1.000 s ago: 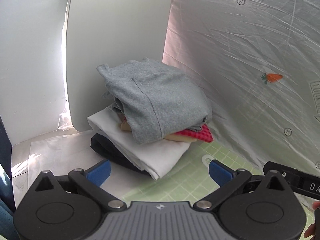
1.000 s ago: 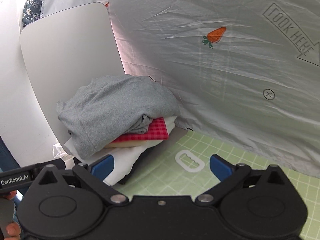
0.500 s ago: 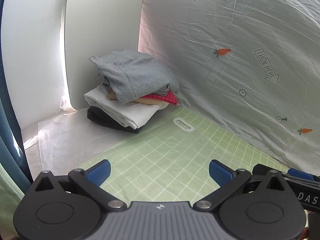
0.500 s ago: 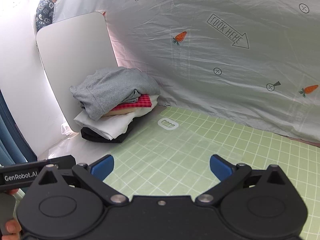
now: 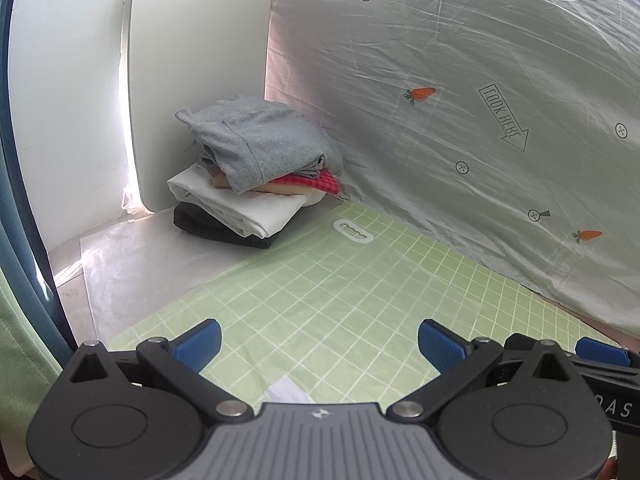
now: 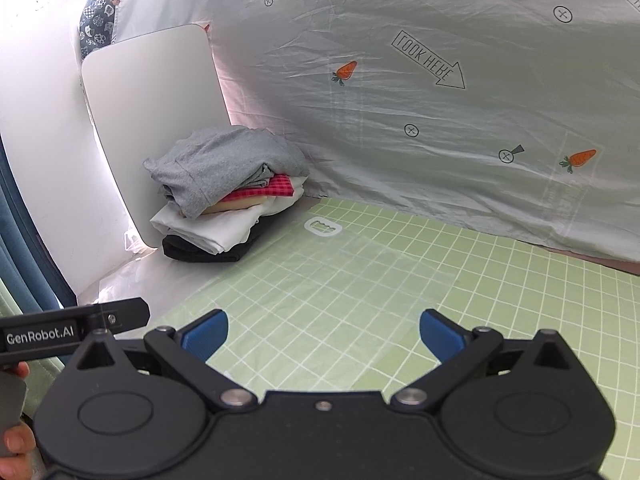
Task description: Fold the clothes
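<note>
Both grippers, left and right, spread and empty; stack folded; mat bare.

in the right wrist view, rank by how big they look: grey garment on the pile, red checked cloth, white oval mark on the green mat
1. grey garment, clearly the largest.
2. and 3. red checked cloth and white oval mark look about alike; most of the cloth is hidden in the pile, so I won't rank them.
</note>
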The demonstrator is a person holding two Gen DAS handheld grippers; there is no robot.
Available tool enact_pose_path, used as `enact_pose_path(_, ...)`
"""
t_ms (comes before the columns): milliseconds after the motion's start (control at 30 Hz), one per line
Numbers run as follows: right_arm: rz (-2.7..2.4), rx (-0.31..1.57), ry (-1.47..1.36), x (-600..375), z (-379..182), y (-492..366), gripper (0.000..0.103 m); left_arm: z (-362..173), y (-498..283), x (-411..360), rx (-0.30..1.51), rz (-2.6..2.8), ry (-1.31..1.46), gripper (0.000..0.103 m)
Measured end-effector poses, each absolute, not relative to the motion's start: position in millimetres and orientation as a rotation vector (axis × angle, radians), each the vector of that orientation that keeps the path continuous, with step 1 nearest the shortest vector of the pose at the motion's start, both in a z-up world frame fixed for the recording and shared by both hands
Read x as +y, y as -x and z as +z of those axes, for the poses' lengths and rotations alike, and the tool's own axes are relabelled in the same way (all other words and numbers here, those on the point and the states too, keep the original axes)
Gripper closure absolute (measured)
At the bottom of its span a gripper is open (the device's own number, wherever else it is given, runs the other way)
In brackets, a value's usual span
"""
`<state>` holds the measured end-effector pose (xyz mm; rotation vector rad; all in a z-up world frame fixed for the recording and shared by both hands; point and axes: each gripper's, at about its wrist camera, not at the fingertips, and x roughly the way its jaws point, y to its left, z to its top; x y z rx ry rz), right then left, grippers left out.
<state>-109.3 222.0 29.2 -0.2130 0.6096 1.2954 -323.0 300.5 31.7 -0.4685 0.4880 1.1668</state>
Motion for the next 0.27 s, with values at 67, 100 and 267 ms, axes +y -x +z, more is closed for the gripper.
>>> enact_pose_path(67, 1.291, 0.609, 0.207, 218.6, 29.8, 110.7, 0.000, 32.9, 324.5, 299.1, 0.487, 1.162, 0.465, 0.000)
enact_pose_path(100, 1.289, 0.609, 0.205, 217.2, 30.1, 111.5, 0.000, 33.5, 325.5, 298.6, 0.487, 1.161, 0.465, 0.000)
enact_pose_path(267, 1.279, 0.605, 0.191, 211.9, 30.8, 115.9, 0.000, 36.6, 327.8, 296.9, 0.493, 1.149, 0.447, 0.000)
